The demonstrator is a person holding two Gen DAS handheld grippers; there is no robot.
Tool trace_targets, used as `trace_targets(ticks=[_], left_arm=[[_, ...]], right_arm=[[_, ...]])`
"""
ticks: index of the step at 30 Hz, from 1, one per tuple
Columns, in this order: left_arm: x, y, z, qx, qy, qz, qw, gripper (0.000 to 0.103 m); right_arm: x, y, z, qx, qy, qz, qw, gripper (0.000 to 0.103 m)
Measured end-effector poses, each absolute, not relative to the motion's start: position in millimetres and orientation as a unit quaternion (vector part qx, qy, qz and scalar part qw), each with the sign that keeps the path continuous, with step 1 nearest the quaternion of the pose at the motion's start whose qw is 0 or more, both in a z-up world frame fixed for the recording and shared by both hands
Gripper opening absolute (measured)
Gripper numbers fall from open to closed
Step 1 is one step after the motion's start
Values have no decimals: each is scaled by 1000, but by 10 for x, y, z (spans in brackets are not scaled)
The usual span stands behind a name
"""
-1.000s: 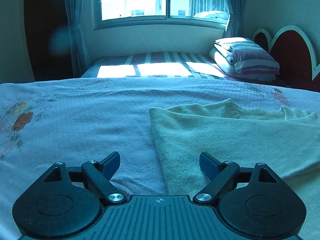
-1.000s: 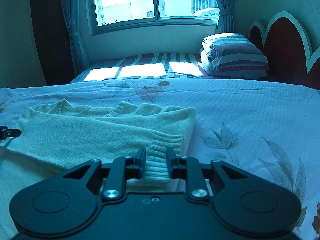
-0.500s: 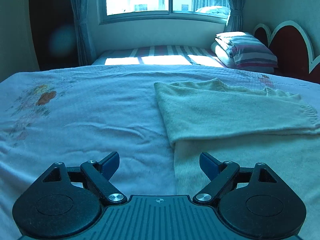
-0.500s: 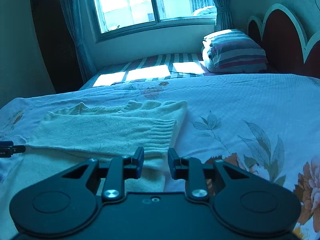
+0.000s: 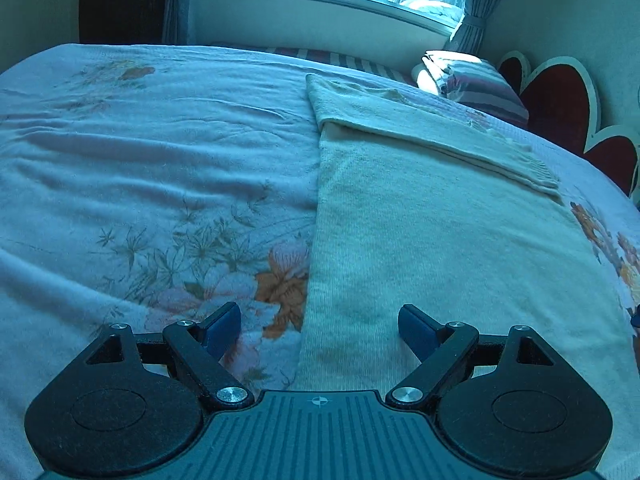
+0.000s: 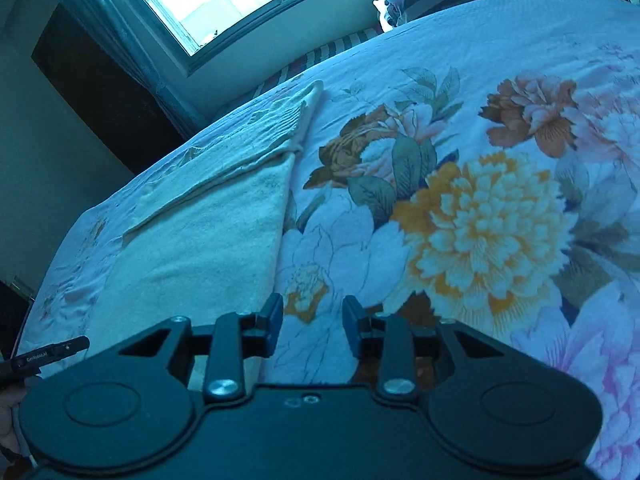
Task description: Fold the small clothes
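**Handling the knit sweater: material and grasp points**

The cream sweater lies flat on the floral bedspread, with 1 sleeve folded across its upper part. The knit appears soft, light and limp; expect it to sag and drag on the bedspread when lifted, not to hold a shape.

The left gripper is released, jaws wide, straddling the sweater's near left edge without pinching it. The right gripper has just been opening; its jaws stand partly apart over bare bedspread, just beside the sweater's right edge, with nothing between them.

Recommended hold: pinch both layers at the 2 near corners. Ribbed edges likely grip best.
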State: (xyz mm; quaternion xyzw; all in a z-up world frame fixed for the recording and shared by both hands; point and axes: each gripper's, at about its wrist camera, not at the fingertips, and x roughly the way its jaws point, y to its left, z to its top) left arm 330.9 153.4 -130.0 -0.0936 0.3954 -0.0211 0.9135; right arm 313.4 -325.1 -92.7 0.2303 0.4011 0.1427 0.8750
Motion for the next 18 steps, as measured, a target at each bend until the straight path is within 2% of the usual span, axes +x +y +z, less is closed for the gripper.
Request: trace_targets(ticks=[2,4,12,18], left_arm=[[3177,1574,-1309,-103,396,-40,912,65],[3019,1628,-1307,-109,397,-53,910,59],[2272,1833,-1362,-187,417,-110,883,59],[2038,1976,-1477,-265,419,-148,856,59]], right_arm=[[2959,-3289,-966,262,408,154,861,41],[2748,-3270,-997,275,414,158,854,41],[2098,-3106,-1013,295,425,150,843,40],[1802,-3090,-1144,349,424,145,823,40]])
